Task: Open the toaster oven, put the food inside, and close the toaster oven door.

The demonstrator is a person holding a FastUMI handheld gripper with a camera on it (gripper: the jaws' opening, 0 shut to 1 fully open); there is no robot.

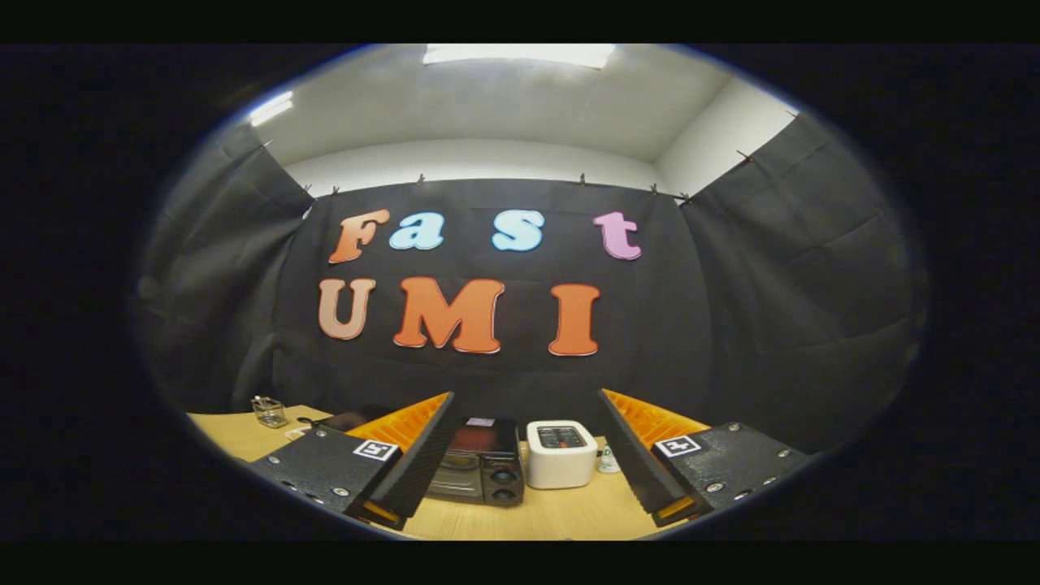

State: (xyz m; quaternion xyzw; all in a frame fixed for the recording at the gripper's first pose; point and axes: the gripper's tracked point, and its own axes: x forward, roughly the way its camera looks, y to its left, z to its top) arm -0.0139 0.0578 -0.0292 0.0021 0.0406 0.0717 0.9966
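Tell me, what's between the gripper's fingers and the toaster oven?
Nothing. In the gripper view, the gripper is open, and bare wooden table runs from the fingers to the toaster oven. A white toaster stands beside the oven.

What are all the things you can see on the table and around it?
toaster oven: one, dark with knobs on its front, on the table beyond and between the fingers, door looks shut
white appliance: one, white with a dark top panel, just right of the toaster oven
small clear container: one, see-through, far back on the table beyond the left finger
small white item: one, mostly hidden behind the right finger, cannot tell what
table: one, light wood
ceiling light: one, bright white, overhead
tongs: one, fingers spread wide, holding nothing
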